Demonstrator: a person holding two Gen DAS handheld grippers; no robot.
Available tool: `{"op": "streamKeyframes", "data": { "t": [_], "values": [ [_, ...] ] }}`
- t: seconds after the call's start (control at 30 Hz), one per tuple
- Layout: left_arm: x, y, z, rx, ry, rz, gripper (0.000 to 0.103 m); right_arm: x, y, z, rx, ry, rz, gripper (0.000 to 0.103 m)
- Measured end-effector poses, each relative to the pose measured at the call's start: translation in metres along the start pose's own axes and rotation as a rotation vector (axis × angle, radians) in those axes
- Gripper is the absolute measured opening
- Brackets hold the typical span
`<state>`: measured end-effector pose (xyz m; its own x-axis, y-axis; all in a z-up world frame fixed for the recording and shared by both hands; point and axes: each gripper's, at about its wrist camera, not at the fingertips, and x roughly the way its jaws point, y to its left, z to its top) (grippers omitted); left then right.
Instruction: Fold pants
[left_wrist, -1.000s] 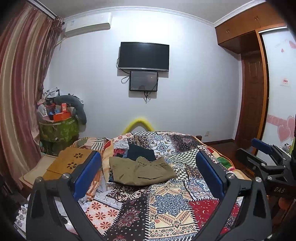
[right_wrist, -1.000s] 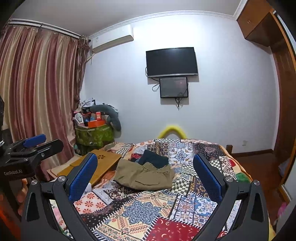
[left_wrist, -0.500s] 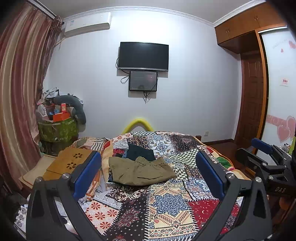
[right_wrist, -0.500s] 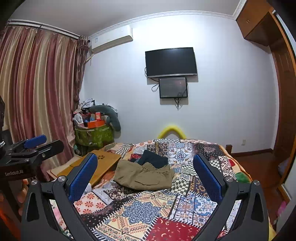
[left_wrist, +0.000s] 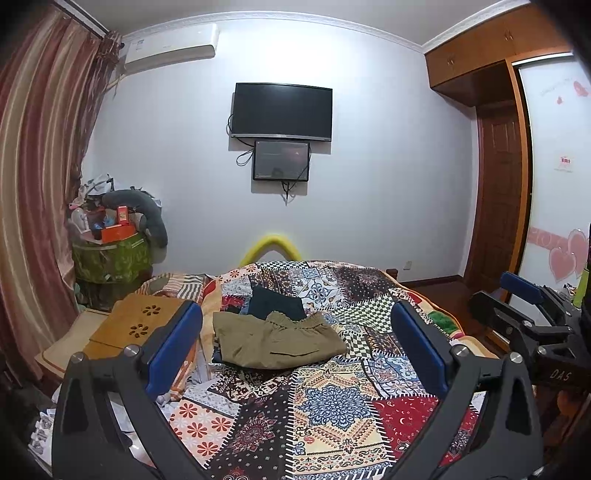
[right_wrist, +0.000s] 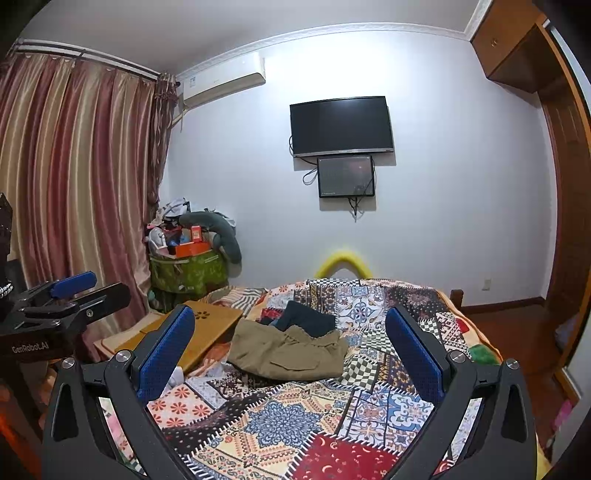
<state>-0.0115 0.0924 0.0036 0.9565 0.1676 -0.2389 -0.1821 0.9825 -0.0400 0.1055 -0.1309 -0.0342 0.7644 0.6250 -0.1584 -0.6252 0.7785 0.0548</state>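
Patchwork bedding covered the bed (left_wrist: 332, 402), and toward its far left edge the olive pants (left_wrist: 277, 341) lay in a compact, rumpled bundle, elastic waistband uppermost and a pocket slit showing, partly over a dark folded garment (left_wrist: 275, 304). Both the left tongs (left_wrist: 295, 354) and the right tongs (right_wrist: 290, 354) stood wide open, holding nothing, well short of the cloth. That bundle fitted either pants folded loosely or pants awaiting folding, so any grip should take an edge cleanly and keep the layers flat, I judged.
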Motion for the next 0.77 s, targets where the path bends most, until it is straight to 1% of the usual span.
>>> {"op": "streamKeyframes", "data": {
  "t": [0.4,0.77],
  "values": [
    [0.005,0.005,-0.001,-0.021,0.019,-0.023,0.103,0.0,0.002,0.0,-0.006,0.002,-0.004,0.103],
    [0.014,0.001,-0.005,-0.011,0.033,-0.031,0.103,0.008,0.0,-0.003,-0.002,0.023,-0.005,0.103]
  ]
}}
